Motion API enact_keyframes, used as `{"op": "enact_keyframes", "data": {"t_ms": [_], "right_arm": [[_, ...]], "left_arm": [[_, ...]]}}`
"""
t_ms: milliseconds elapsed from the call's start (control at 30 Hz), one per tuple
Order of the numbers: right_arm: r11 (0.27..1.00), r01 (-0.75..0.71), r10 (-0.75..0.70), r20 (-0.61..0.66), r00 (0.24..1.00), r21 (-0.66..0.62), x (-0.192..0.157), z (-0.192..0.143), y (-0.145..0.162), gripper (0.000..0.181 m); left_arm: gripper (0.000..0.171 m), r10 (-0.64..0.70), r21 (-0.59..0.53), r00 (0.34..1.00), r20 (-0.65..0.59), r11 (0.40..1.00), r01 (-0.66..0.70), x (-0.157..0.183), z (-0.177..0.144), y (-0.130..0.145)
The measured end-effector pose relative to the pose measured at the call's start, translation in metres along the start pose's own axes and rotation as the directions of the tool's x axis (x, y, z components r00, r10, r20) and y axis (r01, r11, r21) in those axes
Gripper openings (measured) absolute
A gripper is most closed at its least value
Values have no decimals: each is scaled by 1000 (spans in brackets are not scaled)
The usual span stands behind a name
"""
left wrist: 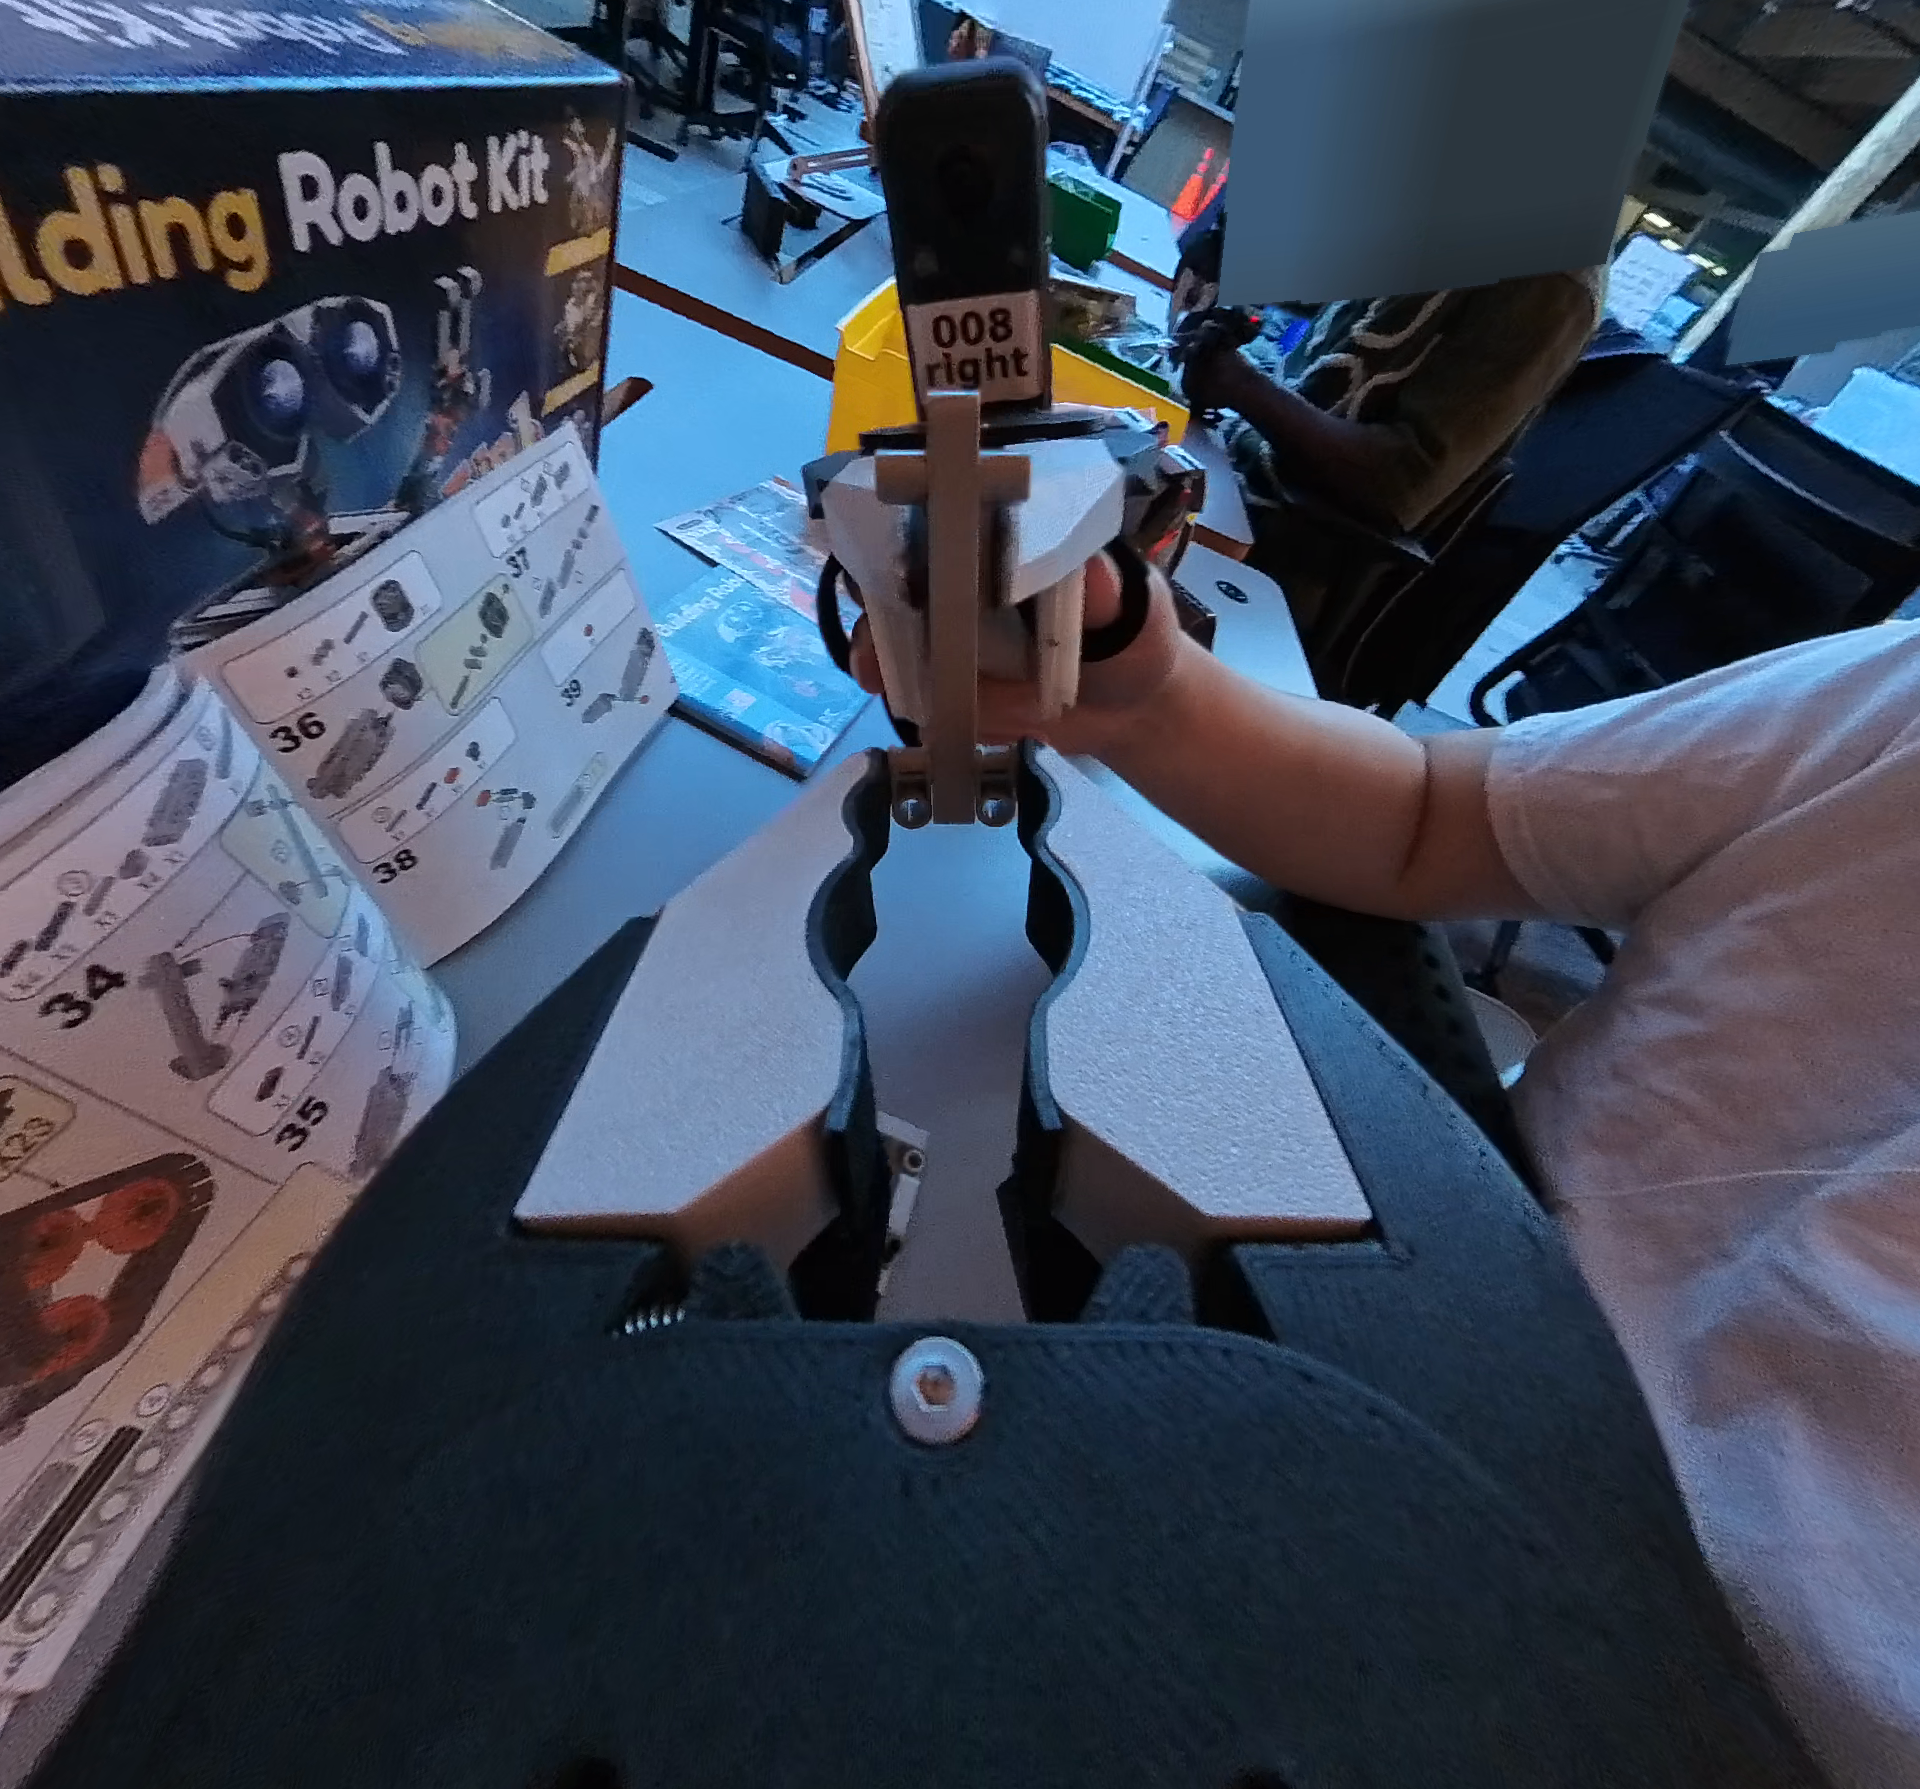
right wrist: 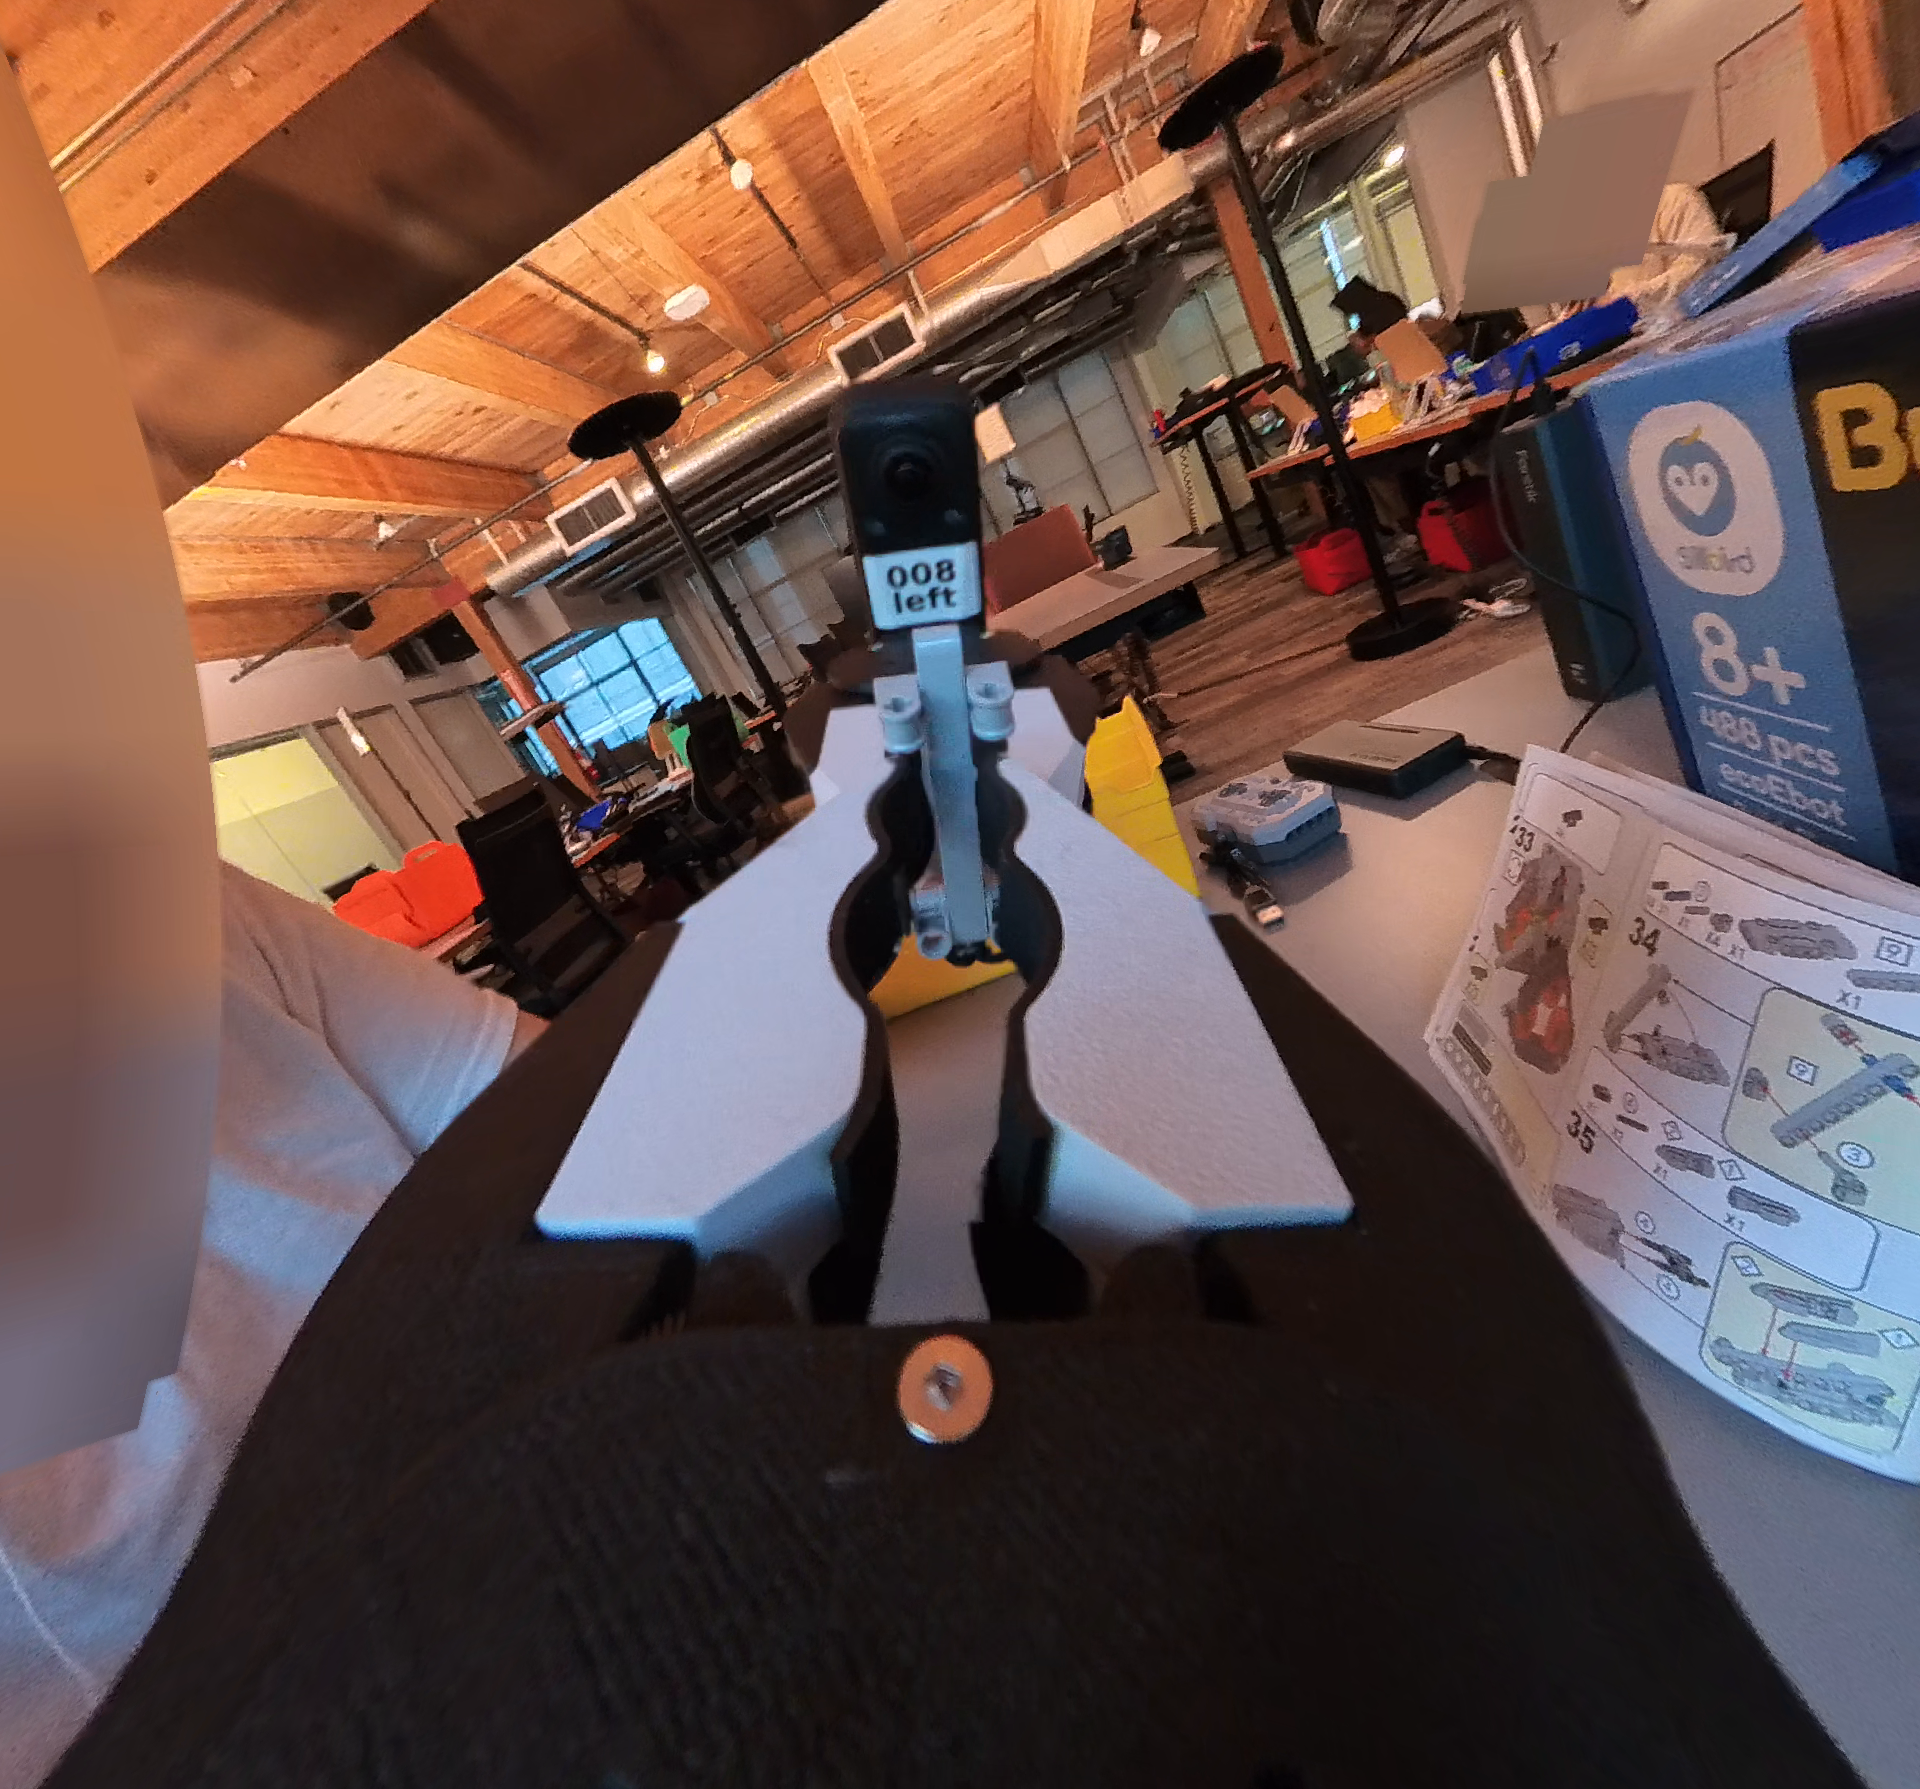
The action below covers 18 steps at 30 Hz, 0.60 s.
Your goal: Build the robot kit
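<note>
A grey building-brick assembly (left wrist: 951, 596), a long beam with a cross piece and two pins at one end, hangs in the air between my two grippers, which face each other. My left gripper (left wrist: 951, 783) is shut on its pinned end. My right gripper (right wrist: 956, 856) is shut on the other end of the assembly (right wrist: 951, 804). In the left wrist view the right gripper (left wrist: 951, 627) is straight ahead, held by a hand (left wrist: 1122, 679). In the right wrist view the left gripper (right wrist: 940, 742) is straight ahead. Both are above the grey table (left wrist: 707, 804).
A dark blue kit box (left wrist: 291, 285) and an open instruction booklet (left wrist: 447, 679) stand at the left. Leaflets (left wrist: 758, 638) and a yellow bin (left wrist: 868, 357) lie behind. The right wrist view shows the box (right wrist: 1766, 596), the booklet (right wrist: 1714, 1064), a grey unit (right wrist: 1268, 820) and a black device (right wrist: 1371, 757).
</note>
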State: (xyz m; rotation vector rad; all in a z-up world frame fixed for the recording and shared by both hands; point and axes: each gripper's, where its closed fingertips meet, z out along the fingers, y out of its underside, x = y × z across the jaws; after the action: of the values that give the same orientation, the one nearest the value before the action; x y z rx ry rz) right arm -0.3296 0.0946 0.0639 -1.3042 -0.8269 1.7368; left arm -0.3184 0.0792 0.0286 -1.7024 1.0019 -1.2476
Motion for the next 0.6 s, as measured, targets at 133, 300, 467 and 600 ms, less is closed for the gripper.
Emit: {"op": "enact_keyframes", "data": {"t_ms": [133, 300, 467, 600], "right_arm": [[1000, 9, -8, -47, 999, 28, 8, -3, -6, 29], [1000, 22, -20, -92, 996, 21, 17, -11, -8, 24], [1000, 4, -2, -116, 993, 19, 25, -15, -5, 22], [999, -32, 33, -120, 992, 9, 31, -13, 2, 21]], "left_arm": [[22, -3, 49, 1000, 24, 999, 2, -10, -15, -5], [22, -100, 225, 993, 61, 971, 84, -43, -55, -15], [22, -201, 306, 979, 18, 934, 186, -56, -77, -15], [22, -177, 249, 984, -4, 953, 173, -46, -69, -12]]}}
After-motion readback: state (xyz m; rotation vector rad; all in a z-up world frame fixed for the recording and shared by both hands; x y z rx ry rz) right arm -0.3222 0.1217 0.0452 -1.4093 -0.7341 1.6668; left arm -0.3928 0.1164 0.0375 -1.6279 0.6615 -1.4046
